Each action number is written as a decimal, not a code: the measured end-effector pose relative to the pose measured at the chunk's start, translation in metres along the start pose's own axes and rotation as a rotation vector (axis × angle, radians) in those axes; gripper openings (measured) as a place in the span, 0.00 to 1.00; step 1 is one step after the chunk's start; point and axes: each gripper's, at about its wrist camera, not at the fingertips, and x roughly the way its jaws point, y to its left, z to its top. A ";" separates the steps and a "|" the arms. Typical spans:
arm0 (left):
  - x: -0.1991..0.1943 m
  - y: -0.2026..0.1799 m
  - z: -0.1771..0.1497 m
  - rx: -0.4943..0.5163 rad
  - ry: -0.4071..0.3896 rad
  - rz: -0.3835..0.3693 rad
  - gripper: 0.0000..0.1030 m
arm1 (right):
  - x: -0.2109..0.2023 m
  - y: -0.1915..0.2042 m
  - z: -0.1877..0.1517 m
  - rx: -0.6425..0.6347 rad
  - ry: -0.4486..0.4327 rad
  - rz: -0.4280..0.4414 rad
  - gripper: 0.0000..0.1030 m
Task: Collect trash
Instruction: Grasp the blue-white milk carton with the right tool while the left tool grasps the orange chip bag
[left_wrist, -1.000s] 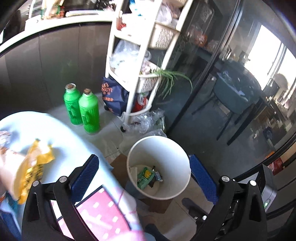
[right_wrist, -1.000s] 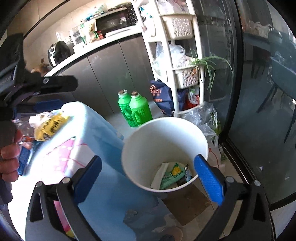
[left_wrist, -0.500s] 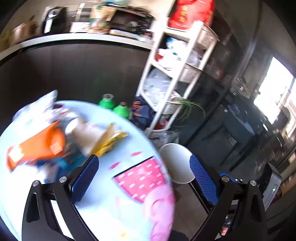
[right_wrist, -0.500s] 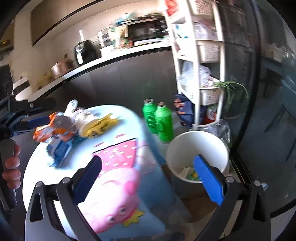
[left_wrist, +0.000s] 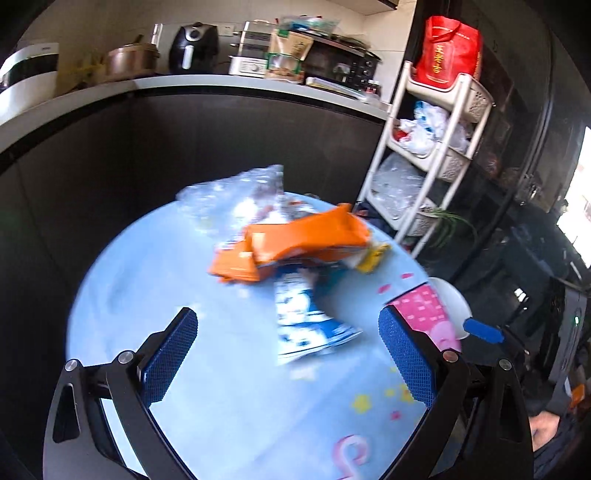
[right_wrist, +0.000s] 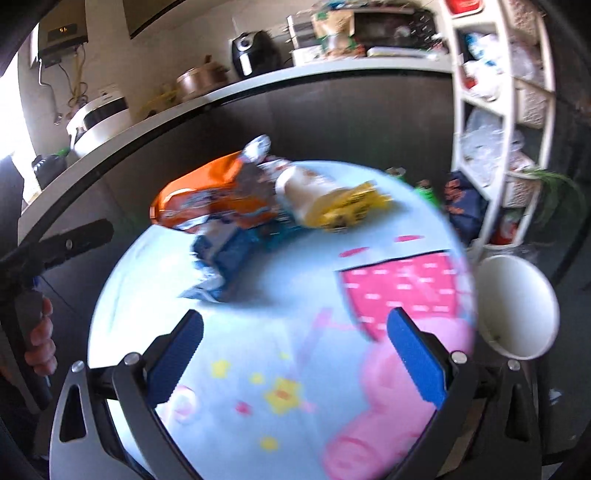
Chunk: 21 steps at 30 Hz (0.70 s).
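Left wrist cam: the left gripper (left_wrist: 288, 354) hangs over the round blue table (left_wrist: 155, 280) with its jaws spread wide and nothing in them, and the trash pile sits ahead of it, an orange wrapper (left_wrist: 295, 243) on top of a blue-and-white packet (left_wrist: 306, 317), clear plastic (left_wrist: 236, 192) behind. Right wrist cam: the right gripper (right_wrist: 295, 354) is likewise wide apart and empty above the pink cartoon print (right_wrist: 402, 284), wrappers at the table's far side with a yellow packet (right_wrist: 351, 208), and the white bin (right_wrist: 517, 306) just off the right edge.
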 end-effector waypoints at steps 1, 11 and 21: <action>-0.002 0.009 -0.001 -0.003 -0.003 0.010 0.92 | 0.008 0.008 0.002 0.005 0.008 0.010 0.96; -0.008 0.052 -0.005 -0.026 0.016 -0.005 0.92 | 0.092 0.081 0.027 -0.068 0.081 0.098 0.83; 0.017 0.033 0.019 0.119 0.029 -0.092 0.92 | 0.111 0.083 0.028 -0.091 0.135 0.120 0.20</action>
